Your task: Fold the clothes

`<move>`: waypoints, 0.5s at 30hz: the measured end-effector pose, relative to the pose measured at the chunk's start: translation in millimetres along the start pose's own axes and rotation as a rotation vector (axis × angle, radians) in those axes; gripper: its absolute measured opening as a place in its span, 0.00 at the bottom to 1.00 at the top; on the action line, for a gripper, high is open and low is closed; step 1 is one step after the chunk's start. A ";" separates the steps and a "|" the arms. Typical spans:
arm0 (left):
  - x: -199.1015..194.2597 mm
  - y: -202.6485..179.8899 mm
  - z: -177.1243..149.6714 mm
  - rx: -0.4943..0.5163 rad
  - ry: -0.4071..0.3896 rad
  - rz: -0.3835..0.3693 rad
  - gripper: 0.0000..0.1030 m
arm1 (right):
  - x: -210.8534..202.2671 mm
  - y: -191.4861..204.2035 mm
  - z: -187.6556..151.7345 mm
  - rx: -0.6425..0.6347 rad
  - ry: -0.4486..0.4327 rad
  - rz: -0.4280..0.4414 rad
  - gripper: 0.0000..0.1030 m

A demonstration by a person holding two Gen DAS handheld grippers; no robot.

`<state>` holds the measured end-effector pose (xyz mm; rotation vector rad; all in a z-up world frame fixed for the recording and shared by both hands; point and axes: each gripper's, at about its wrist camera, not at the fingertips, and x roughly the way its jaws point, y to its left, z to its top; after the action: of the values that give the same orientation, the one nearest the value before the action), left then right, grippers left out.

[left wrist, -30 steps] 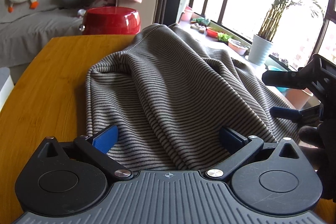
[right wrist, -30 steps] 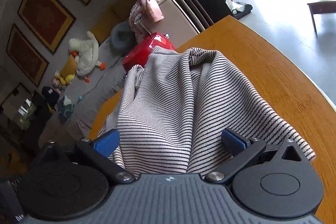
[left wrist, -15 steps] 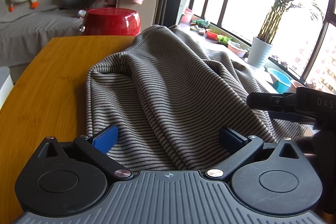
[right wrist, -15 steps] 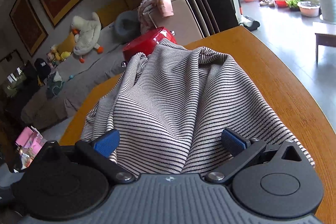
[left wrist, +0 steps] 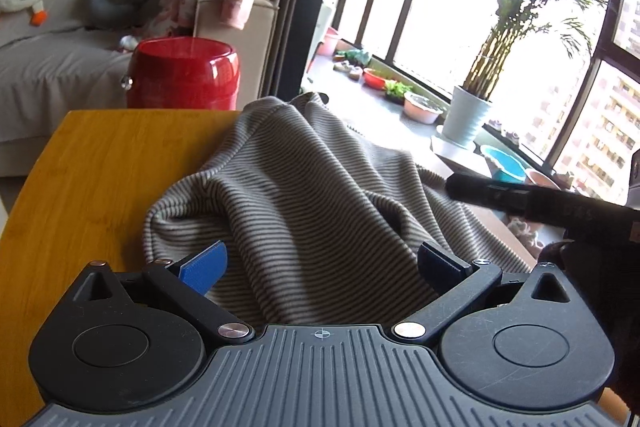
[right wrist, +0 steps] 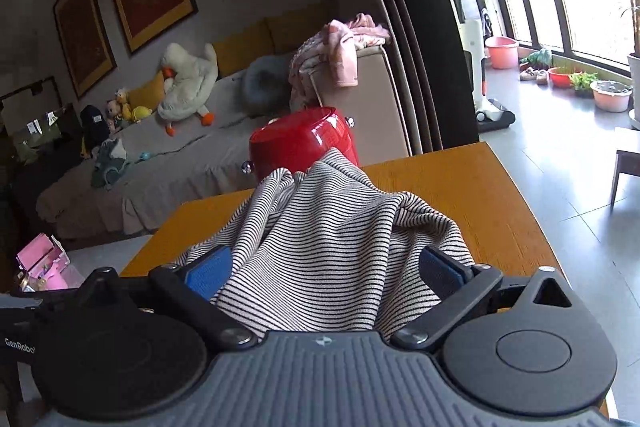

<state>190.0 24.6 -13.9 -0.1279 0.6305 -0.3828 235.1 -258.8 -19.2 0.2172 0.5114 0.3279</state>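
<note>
The wooden table [left wrist: 92,163] carries the striped garment [left wrist: 304,203], and over the last second the cloth has risen off it. It was draped low and wide; it is now bunched into a taller ridge, with more bare wood showing beside it in both wrist views. I judge this a lift of the near edge, probably to carry it over as a fold, though the pictures do not settle which fold.

The right gripper's body [left wrist: 532,199] has moved in closer beside the garment in the left view.

Left gripper [left wrist: 320,267]: blue pads stand wide apart, with cloth running between them and under the body. I cannot tell whether anything is pinched.

Right gripper [right wrist: 324,271]: the same, pads apart and striped cloth [right wrist: 332,247] filling the gap; hold uncertain.

Containers: beyond the table's far edge stands a red glossy bucket-like tub [left wrist: 184,75]; its contents are hidden. Further off by the window, a pink basin [right wrist: 502,51] and small planter bowls [right wrist: 610,95] holding greenery.
</note>
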 end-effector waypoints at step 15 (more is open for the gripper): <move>13.0 24.4 -25.3 -0.140 0.137 -0.124 1.00 | -17.4 2.8 -32.8 -0.111 0.205 0.054 0.56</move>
<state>192.1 42.1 -47.1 -0.2774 0.7873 -0.4695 203.4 -258.4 -38.6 0.0894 0.6885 0.4326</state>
